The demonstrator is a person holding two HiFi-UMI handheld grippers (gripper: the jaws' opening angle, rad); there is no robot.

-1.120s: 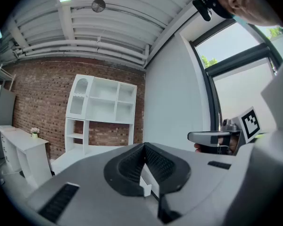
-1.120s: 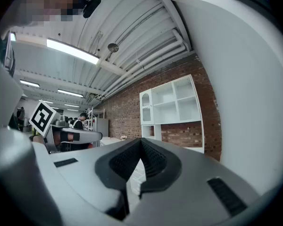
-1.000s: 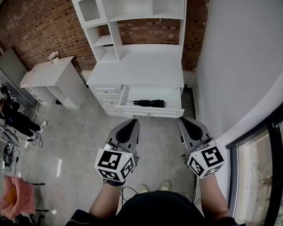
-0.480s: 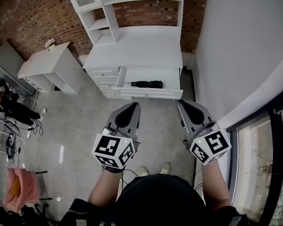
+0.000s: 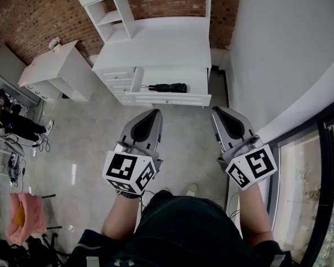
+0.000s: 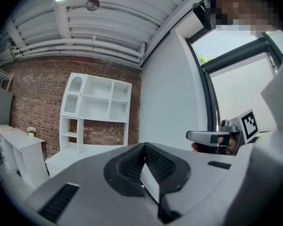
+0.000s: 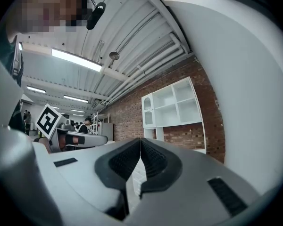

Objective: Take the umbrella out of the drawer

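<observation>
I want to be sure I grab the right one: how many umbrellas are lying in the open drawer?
1. A black folded umbrella lies across the open drawer of the white desk, roughly in the middle. The strip just behind the drawer's front panel is hidden from the head view.

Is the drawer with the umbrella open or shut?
Open. The drawer is pulled out from the white desk, and the folded black umbrella lies visible inside it.

The left gripper (image 5: 154, 112) and right gripper (image 5: 216, 110) are grey wedges with black ribbed pads (image 6: 132, 166) and black-and-white marker cubes (image 5: 129, 172). The person wears a black top (image 5: 183, 227) and pale shoes (image 5: 192, 189).
</observation>
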